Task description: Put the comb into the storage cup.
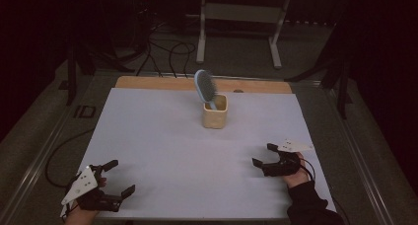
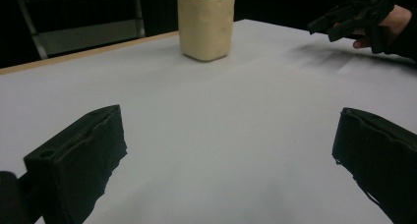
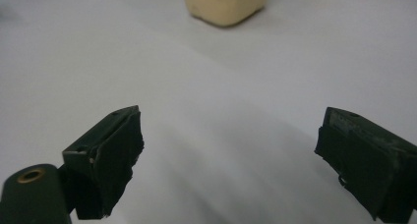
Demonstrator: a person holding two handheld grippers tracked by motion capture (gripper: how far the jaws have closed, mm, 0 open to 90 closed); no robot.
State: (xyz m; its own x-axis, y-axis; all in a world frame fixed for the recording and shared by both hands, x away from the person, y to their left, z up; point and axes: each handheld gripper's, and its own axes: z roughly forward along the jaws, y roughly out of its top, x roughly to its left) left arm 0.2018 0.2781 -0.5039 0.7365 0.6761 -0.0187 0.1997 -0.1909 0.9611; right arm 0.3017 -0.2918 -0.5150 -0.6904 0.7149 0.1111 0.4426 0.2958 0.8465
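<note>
One white table (image 1: 162,151) is taking up most of the high view, and on it one cream cup (image 1: 215,111) is standing upright toward the far edge, roughly on the centre line. One blue hairbrush (image 1: 205,88) is sitting handle-down in that cup, its head sticking up and leaning slightly to the left and away, so its long axis is running close to vertical.

Two grippers are resting near the person's edge, well apart from the cup and from each other. One left gripper (image 1: 117,177) is lying at the near left corner with its jaws spread wide and nothing between them; in the left gripper view the cup (image 2: 205,25) is showing ahead and a little left of centre. One right gripper (image 1: 263,156) is sitting at the near right, also spread wide and empty, and in the right gripper view the cup (image 3: 226,5) is lying straight ahead between its jaws.

Judging by position, the right gripper is nearer to the brush and is already pointing at it, so a reach forward and leftward, then a pinch on the brush above the cup's rim, looks like the likelier opening move.
</note>
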